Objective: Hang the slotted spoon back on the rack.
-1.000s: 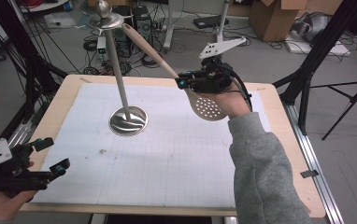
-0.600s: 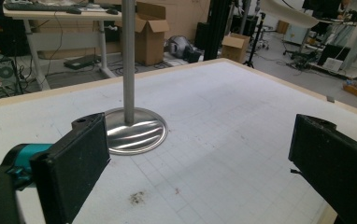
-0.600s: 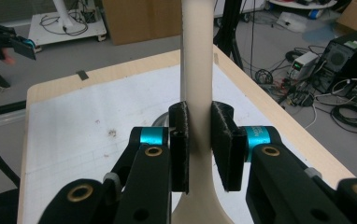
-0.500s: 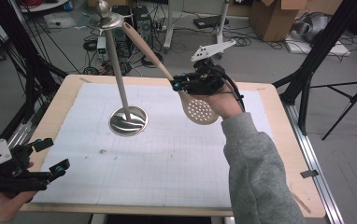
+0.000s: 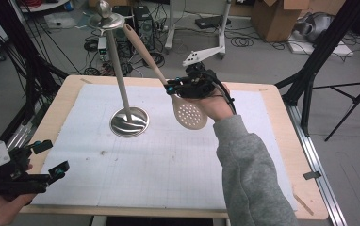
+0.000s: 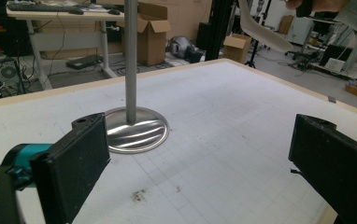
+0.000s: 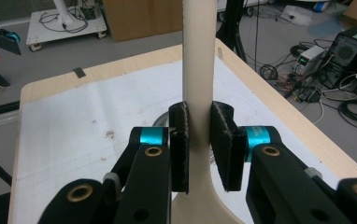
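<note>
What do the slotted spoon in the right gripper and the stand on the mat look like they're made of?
The slotted spoon, clamped at its neck by the right gripper: cream, matte and uniform with no grain, so probably plastic or silicone, though painted wood can't be ruled out. The stand: metal, likely polished steel; its round base mirrors the room in wavy reflections, and its pole looks a duller grey.

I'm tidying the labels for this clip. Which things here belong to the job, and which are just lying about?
In the job: slotted spoon, right gripper clamped on its handle, metal stand.
Lying about: left gripper open and idle, cardboard boxes, floor cables.
</note>
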Action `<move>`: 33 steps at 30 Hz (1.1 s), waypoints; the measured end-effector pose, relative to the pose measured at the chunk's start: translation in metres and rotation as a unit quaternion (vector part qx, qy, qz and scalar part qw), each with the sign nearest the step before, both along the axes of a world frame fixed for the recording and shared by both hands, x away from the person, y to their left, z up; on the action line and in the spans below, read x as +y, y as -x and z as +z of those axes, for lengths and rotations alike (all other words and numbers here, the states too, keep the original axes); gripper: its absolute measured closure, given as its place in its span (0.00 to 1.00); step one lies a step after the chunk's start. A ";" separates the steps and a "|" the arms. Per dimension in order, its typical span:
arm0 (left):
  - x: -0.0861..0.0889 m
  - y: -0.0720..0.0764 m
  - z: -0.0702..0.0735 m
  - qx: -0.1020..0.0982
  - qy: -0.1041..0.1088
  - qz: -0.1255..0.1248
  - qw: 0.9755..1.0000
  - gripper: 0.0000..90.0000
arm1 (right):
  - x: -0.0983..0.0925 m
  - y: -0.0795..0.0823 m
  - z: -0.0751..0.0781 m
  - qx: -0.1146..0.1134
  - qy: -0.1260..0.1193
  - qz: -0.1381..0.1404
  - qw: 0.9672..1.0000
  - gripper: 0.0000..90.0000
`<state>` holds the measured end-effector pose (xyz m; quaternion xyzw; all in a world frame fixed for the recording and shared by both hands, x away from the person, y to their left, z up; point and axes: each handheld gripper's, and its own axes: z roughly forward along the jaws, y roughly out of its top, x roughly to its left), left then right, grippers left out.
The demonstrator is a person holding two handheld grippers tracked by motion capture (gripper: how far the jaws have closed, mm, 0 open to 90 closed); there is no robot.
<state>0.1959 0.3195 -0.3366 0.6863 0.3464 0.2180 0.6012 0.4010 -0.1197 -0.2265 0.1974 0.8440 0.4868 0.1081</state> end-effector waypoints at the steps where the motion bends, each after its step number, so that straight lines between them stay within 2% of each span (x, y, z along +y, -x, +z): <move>1: 0.000 0.000 0.000 0.000 0.000 0.000 1.000 0.06 | 0.002 0.000 -0.001 0.004 0.001 -0.001 1.000 0.86; 33: 0.005 0.006 0.000 0.000 -0.001 0.005 1.000 0.06 | 0.041 -0.018 -0.025 0.008 0.012 0.001 1.000 0.86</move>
